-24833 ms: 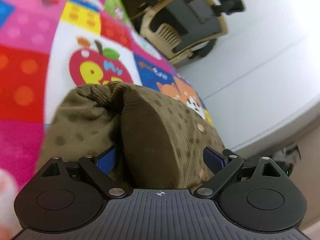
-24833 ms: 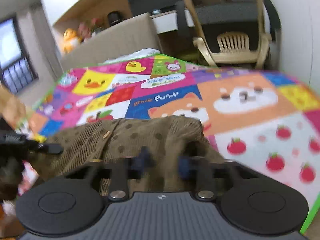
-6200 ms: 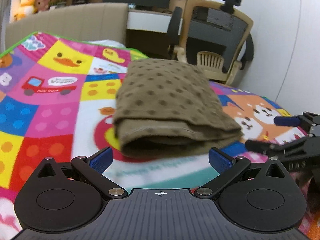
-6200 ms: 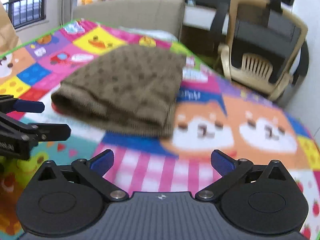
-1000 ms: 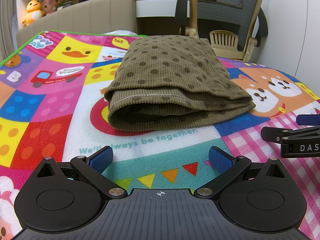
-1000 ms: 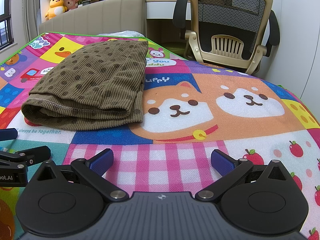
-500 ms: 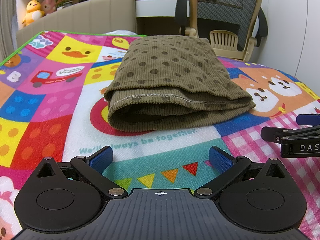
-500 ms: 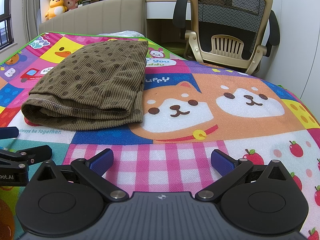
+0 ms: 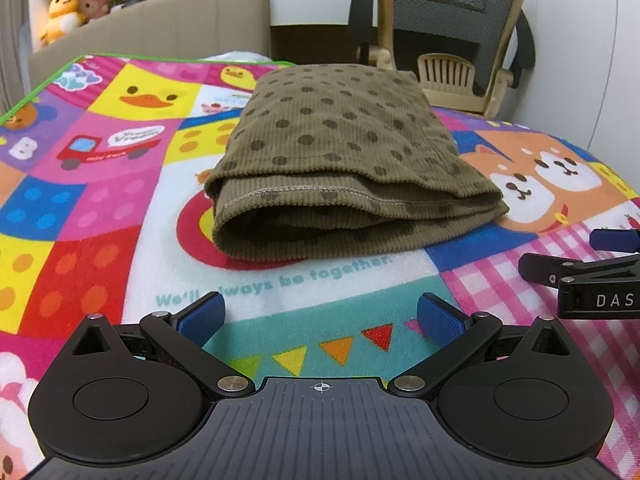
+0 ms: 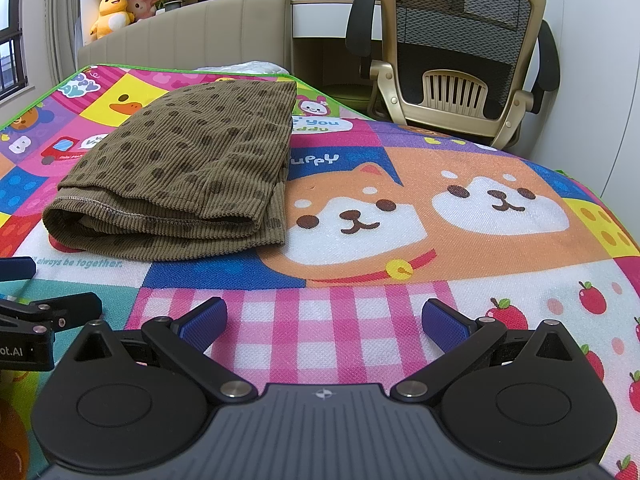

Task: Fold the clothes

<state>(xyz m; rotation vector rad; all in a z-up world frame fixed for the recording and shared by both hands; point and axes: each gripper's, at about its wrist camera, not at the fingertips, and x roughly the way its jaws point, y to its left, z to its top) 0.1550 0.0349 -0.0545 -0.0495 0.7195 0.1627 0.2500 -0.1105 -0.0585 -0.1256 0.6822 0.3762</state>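
Note:
An olive-brown corduroy garment with dark dots (image 9: 340, 152) lies folded into a thick rectangle on the colourful play mat (image 9: 100, 208). It shows again at the left in the right wrist view, garment (image 10: 192, 168). My left gripper (image 9: 320, 316) is open, a short way in front of the garment's near edge, holding nothing. My right gripper (image 10: 324, 320) is open too, over the pink checked patch of the mat (image 10: 320, 320), to the right of the garment. Each gripper's tips show at the side of the other's view.
A beige office chair (image 10: 460, 52) stands beyond the mat's far right edge. A padded beige headboard (image 10: 192, 36) with plush toys (image 10: 112, 10) behind it runs along the back. A white desk (image 9: 312, 4) is behind. The mat's green border (image 10: 168, 69) marks its far edge.
Both grippers, shut on the bunched garment long ago, now stand open and apart from it, folded flat. Over the last second nothing has visibly moved.

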